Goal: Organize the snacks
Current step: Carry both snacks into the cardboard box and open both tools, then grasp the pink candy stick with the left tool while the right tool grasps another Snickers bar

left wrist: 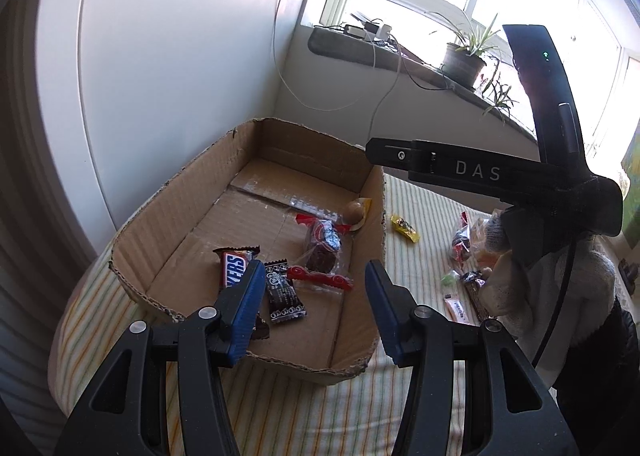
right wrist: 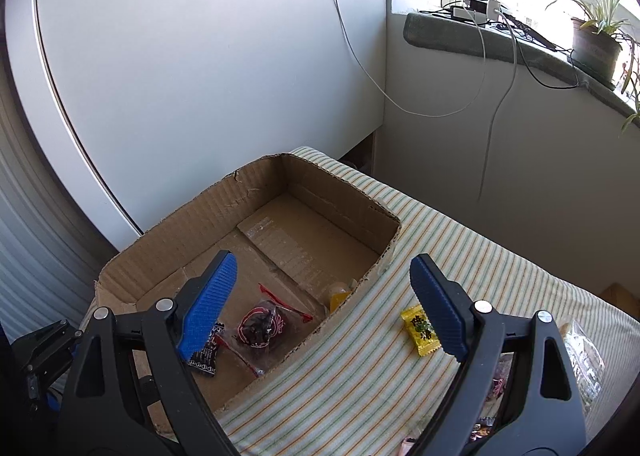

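Note:
A shallow cardboard box (left wrist: 192, 224) lies on a striped cloth. In it are a Snickers bar (left wrist: 234, 268), a black wrapped candy (left wrist: 282, 292), a clear packet with red ends (left wrist: 320, 244) and a round brown sweet (left wrist: 356, 212). My left gripper (left wrist: 314, 270) hovers over the box's near end, open, with nothing pinched. My right gripper (right wrist: 323, 258) hangs open above the box's right wall (right wrist: 340, 192). A yellow candy (right wrist: 420, 330) lies on the cloth outside the box, by the right finger. It also shows in the left wrist view as the yellow candy (left wrist: 405, 228).
A loose pile of wrapped snacks (left wrist: 464, 252) sits on the cloth to the right, next to a gloved hand (left wrist: 512, 284). A white wall panel (right wrist: 200, 76) stands behind the box. Cables hang from a windowsill (right wrist: 500, 44) that holds a potted plant (right wrist: 596, 44).

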A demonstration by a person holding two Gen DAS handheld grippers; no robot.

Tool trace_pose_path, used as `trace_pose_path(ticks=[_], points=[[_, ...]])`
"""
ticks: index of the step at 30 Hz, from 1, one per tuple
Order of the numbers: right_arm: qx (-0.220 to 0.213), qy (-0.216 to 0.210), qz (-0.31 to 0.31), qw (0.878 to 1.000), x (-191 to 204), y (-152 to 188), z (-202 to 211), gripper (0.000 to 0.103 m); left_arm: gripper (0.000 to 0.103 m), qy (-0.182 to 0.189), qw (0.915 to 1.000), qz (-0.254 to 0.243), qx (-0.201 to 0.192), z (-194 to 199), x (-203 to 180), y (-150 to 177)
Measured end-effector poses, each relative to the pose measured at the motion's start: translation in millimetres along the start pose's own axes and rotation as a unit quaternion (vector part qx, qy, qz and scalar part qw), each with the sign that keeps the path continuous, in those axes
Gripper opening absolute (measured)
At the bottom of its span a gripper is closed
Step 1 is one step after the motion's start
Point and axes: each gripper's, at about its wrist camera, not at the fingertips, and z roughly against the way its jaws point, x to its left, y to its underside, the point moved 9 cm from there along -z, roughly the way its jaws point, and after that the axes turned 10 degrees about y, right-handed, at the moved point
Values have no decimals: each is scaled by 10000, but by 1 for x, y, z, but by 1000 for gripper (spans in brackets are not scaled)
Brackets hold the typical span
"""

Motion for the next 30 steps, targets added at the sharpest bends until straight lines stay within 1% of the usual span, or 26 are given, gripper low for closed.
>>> trace_pose_path(ticks=[9, 19, 21, 25, 28, 29, 30], points=[[-173, 160, -218, 9995, -41, 17, 43, 91, 51, 177, 9996, -203, 23, 1, -28, 4], [-14, 487, -385, 9981, -101, 63, 74, 91, 51, 445, 9980, -393, 199, -11, -62, 14], [54, 562, -445, 9974, -111, 74, 78, 91, 47, 520, 9974, -428, 249, -15, -69, 17], [212, 633, -566, 9962, -128, 94, 80, 91, 43, 643, 9960, -488, 395, -25, -83, 24], [313, 596, -676, 9954, -138, 109, 80, 90, 39, 724, 9946, -543, 510, -33, -93, 29], [356, 586, -695, 9952, -140, 114, 79, 90, 36, 750, 9941, -556, 559, -36, -96, 31], [395, 574, -698, 9951, -141, 119, 79, 86, 34, 782, 9935, -569, 607, -39, -99, 33]])
